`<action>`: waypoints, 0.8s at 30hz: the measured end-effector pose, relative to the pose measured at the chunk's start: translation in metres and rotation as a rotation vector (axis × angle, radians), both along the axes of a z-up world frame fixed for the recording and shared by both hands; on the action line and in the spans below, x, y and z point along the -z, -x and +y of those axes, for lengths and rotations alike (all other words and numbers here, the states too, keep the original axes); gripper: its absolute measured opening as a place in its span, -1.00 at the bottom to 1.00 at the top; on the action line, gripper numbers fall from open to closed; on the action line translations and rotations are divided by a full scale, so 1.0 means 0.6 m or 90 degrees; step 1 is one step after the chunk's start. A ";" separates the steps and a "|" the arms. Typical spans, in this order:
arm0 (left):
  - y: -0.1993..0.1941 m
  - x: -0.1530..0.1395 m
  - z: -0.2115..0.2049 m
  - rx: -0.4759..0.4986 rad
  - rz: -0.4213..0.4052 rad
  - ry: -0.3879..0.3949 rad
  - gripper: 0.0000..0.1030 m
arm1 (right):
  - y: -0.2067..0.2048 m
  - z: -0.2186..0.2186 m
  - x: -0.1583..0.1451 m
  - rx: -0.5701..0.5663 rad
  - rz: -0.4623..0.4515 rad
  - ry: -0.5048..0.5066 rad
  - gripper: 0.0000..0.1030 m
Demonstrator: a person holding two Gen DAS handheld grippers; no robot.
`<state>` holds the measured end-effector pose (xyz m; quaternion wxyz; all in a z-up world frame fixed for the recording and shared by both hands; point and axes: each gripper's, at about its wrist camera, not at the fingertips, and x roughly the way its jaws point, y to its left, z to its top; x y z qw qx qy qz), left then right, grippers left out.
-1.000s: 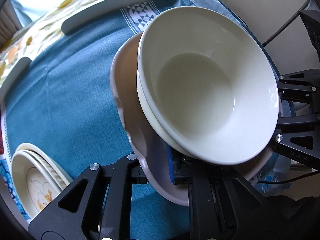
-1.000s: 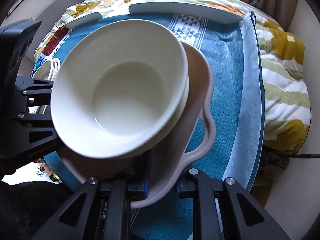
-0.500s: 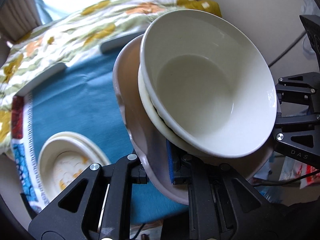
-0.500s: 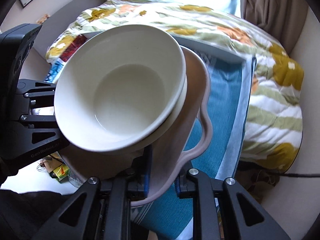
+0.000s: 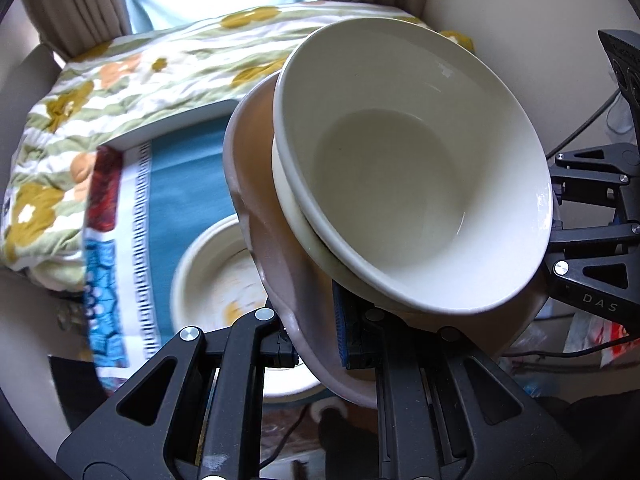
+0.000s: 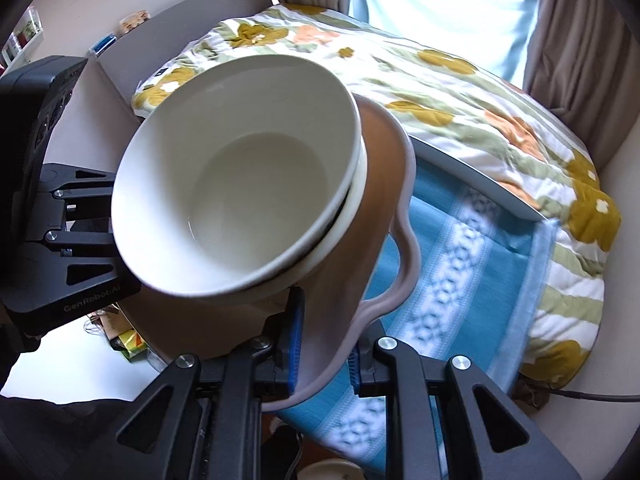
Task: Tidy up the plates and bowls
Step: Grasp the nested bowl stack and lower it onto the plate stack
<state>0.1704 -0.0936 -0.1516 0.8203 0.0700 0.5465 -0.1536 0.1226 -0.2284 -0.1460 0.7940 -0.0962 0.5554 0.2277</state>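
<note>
A pale pink scalloped plate (image 5: 280, 248) (image 6: 384, 208) hangs in the air above the table, carrying two nested cream bowls (image 5: 404, 176) (image 6: 240, 192). My left gripper (image 5: 316, 336) is shut on one edge of the plate, and my right gripper (image 6: 324, 356) is shut on the opposite edge. Each gripper shows at the far side of the other's view. Below, a stack of cream plates with a yellow pattern (image 5: 216, 280) rests on the blue tablecloth (image 5: 184, 184).
The table with its blue cloth (image 6: 452, 248) stands against a bed with a floral quilt (image 6: 460, 92). Curtains (image 6: 576, 32) and a window lie beyond. Bags and cables (image 5: 588, 336) litter the floor beside the table.
Both grippers have lifted the plate with the bowls well up from the cloth. The table has dropped away below, and the bed and window have come into view.
</note>
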 end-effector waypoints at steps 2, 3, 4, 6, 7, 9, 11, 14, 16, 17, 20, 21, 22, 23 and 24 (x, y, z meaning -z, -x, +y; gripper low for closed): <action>0.003 0.010 0.039 0.005 0.010 -0.006 -0.79 | 0.003 0.033 0.010 0.012 0.010 -0.013 -0.66; 0.005 0.016 0.054 0.009 0.013 -0.009 -0.79 | 0.006 0.054 0.019 0.019 0.015 -0.017 -0.66; 0.007 0.022 0.069 0.014 0.019 -0.012 -0.79 | 0.007 0.067 0.024 0.020 0.017 -0.021 -0.66; 0.007 0.044 0.101 0.025 0.033 -0.017 -0.79 | 0.010 0.099 0.044 0.026 0.027 -0.025 -0.66; 0.006 0.056 0.115 0.028 0.043 -0.017 -0.79 | 0.012 0.115 0.056 0.033 0.034 -0.027 -0.66; 0.004 0.077 0.132 0.035 0.058 -0.014 -0.79 | 0.017 0.137 0.075 0.043 0.043 -0.029 -0.66; 0.005 0.100 0.146 0.040 0.067 -0.015 -0.79 | 0.021 0.155 0.095 0.054 0.050 -0.026 -0.66; 0.003 0.127 0.158 0.042 0.081 -0.009 -0.80 | 0.025 0.170 0.122 0.070 0.065 -0.023 -0.66; 0.001 0.141 0.162 0.044 0.085 0.002 -0.80 | 0.027 0.176 0.133 0.078 0.067 -0.017 -0.66; 0.000 0.147 0.163 0.047 0.086 0.008 -0.80 | 0.027 0.178 0.136 0.080 0.067 -0.013 -0.66; 0.001 0.157 0.158 0.057 0.083 0.012 -0.80 | 0.029 0.181 0.147 0.083 0.065 0.000 -0.66; 0.003 0.160 0.157 0.059 0.082 0.012 -0.80 | 0.030 0.180 0.150 0.085 0.066 0.000 -0.66; 0.003 0.165 0.158 0.061 0.083 0.013 -0.80 | 0.031 0.180 0.154 0.086 0.065 0.002 -0.66; 0.003 0.169 0.159 0.060 0.085 0.016 -0.80 | 0.031 0.177 0.156 0.085 0.064 0.002 -0.66; 0.004 0.174 0.160 0.058 0.088 0.019 -0.80 | 0.032 0.176 0.159 0.086 0.064 0.002 -0.66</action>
